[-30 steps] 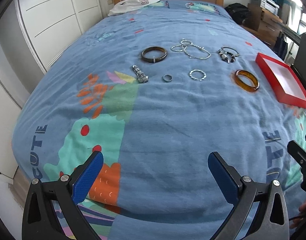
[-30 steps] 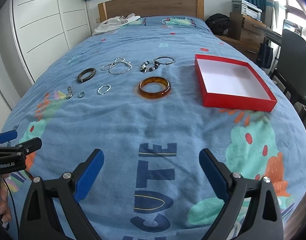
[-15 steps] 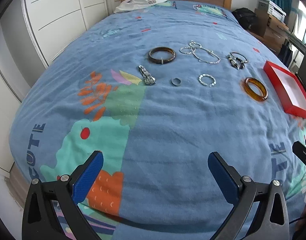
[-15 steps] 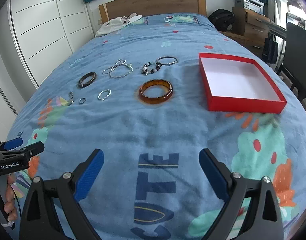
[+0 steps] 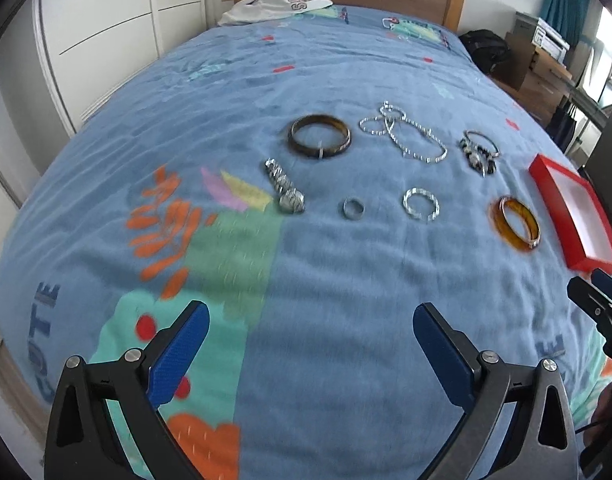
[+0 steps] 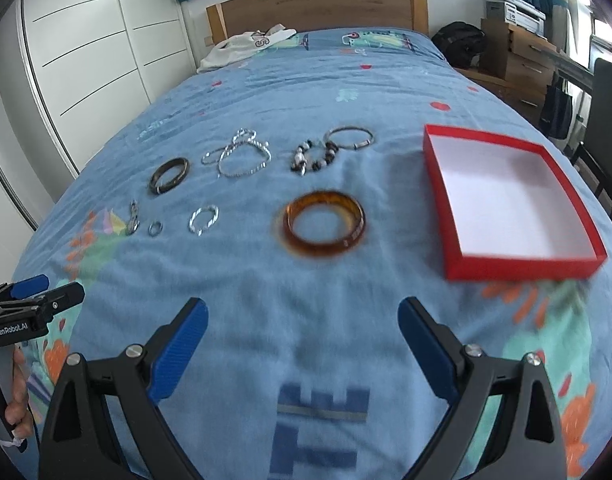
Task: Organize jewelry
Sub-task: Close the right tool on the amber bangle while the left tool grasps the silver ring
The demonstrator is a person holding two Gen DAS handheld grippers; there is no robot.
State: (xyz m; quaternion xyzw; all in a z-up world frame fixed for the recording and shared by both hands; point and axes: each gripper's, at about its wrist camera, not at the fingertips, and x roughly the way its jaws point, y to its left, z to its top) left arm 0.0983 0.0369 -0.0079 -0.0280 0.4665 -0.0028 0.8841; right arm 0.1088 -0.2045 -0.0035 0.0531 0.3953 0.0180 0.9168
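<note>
Nearest to me, my left hand-held gripper (image 5: 310, 336) and my right hand-held gripper (image 6: 301, 332) both hang over the bed (image 6: 241, 304) with jaws spread wide and nothing between them, which I take as readiness to pick. I judge no piece has been sorted yet.

Just ahead of the right one lies the amber bangle (image 6: 324, 229), flat on the cover and near the red box (image 6: 578, 216), so I would take it first. The box sits open and bare inside, on the right, presumably as the place for everything.

Further left lie the small ring (image 5: 353, 208), the twisted silver ring (image 5: 421, 204) and a silver charm (image 5: 283, 186), all apart. Beyond them sit the dark bangle (image 5: 320, 136), tangled silver chains (image 5: 406, 136) and a beaded bracelet (image 6: 316, 154) touching a thin hoop bracelet (image 6: 350, 136).
</note>
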